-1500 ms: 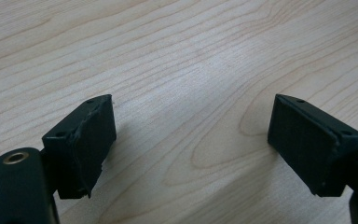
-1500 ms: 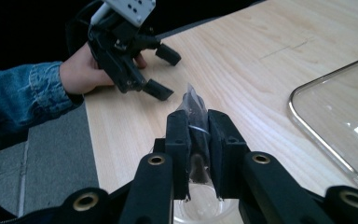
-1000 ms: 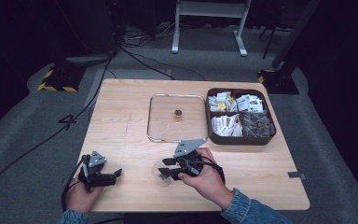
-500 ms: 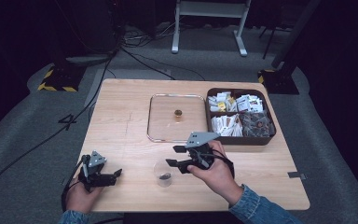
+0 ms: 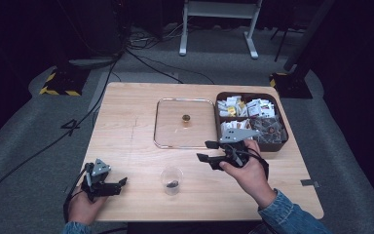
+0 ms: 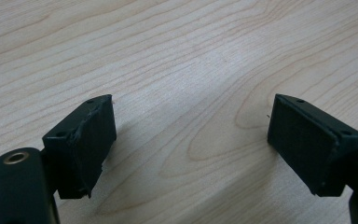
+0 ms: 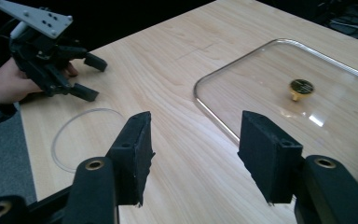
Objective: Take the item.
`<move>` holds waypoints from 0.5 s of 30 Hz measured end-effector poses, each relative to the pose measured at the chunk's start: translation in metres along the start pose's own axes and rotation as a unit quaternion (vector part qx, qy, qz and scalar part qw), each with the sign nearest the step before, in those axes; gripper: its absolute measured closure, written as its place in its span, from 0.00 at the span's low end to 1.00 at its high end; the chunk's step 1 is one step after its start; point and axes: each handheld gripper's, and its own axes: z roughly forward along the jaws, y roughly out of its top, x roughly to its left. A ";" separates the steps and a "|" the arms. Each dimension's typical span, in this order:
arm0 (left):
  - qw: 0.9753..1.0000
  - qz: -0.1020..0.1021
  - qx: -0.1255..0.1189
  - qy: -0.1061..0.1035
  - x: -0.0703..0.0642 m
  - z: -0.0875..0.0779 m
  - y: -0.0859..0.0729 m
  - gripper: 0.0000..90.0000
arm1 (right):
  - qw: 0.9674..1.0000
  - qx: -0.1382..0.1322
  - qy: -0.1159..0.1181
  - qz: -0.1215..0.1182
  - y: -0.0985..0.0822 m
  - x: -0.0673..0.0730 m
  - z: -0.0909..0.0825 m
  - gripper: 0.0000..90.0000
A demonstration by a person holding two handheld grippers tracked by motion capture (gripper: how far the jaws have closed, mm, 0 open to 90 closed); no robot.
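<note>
A small clear plastic cup (image 5: 171, 180) with a dark bit at its bottom stands near the table's front edge; its rim (image 7: 91, 140) lies just left of my right gripper's left jaw. My right gripper (image 5: 205, 151) is open and empty, above the table to the right of the cup, pointing left. A square glass lid (image 5: 185, 123) with a gold knob (image 7: 300, 87) lies flat at the table's middle. My left gripper (image 5: 121, 183) is open and empty at the front left corner, low over bare wood (image 6: 191, 93).
A dark brown tray (image 5: 278, 146) filled with small packets and sachets sits at the right, just behind my right hand. The wooden table (image 5: 126, 122) ends at dark carpet with cables. A small grey tag (image 5: 310, 183) lies near the right front edge.
My right gripper let go of the cup and drew back to the right and slightly away, toward the tray. The cup stays standing. My left gripper has not moved.
</note>
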 end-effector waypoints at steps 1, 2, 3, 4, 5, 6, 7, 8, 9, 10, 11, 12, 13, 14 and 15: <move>1.000 0.000 0.000 0.000 0.000 0.000 0.000 0.17 | 1.000 0.000 0.000 0.000 0.000 0.000 0.000 0.50; 1.000 0.000 0.000 0.000 0.000 0.000 0.000 0.17 | 1.000 0.000 -0.004 0.003 -0.001 -0.003 -0.003 0.50; 1.000 0.000 0.000 0.000 0.000 0.000 0.000 0.17 | 1.000 -0.001 -0.012 0.007 -0.003 -0.008 -0.009 0.50; 1.000 -0.001 0.000 0.000 0.000 0.000 0.000 0.17 | 1.000 -0.001 -0.012 0.007 -0.003 -0.008 -0.009 0.50; 1.000 -0.001 0.001 0.001 0.000 0.000 0.000 0.17 | 1.000 -0.001 -0.016 0.009 -0.004 -0.010 -0.011 0.49; 1.000 0.000 0.002 0.000 0.000 0.000 0.001 0.17 | 1.000 -0.001 -0.018 0.011 -0.005 -0.012 -0.014 0.49; 1.000 0.001 0.002 0.000 0.001 0.000 0.001 0.17 | 1.000 -0.002 -0.022 0.014 -0.006 -0.014 -0.016 0.49; 1.000 0.001 0.002 0.000 0.001 0.000 0.001 0.17 | 0.999 -0.001 -0.027 0.017 -0.008 -0.018 -0.020 0.49; 1.000 0.001 0.003 0.000 0.001 0.000 0.001 0.17 | 0.999 -0.001 -0.030 0.018 -0.010 -0.020 -0.022 0.49; 1.000 0.001 0.002 0.000 0.001 0.000 0.001 0.17 | 0.999 0.000 -0.033 0.020 -0.011 -0.022 -0.024 0.49; 1.000 0.001 0.003 0.000 0.001 0.000 0.001 0.17 | 0.999 0.000 -0.033 0.020 -0.011 -0.022 -0.024 0.49; 1.000 0.001 0.003 0.000 0.001 0.000 0.001 0.17 | 0.999 0.000 -0.036 0.022 -0.012 -0.024 -0.026 0.49; 1.000 0.001 0.003 0.000 0.001 0.000 0.001 0.17 | 0.999 0.000 -0.039 0.024 -0.014 -0.027 -0.029 0.48; 1.000 0.001 0.002 0.000 0.001 0.000 0.001 0.17 | 0.999 0.000 -0.043 0.026 -0.015 -0.028 -0.031 0.48; 1.000 0.001 0.003 0.000 0.001 0.000 0.001 0.17 | 0.999 0.000 -0.045 0.028 -0.017 -0.030 -0.033 0.48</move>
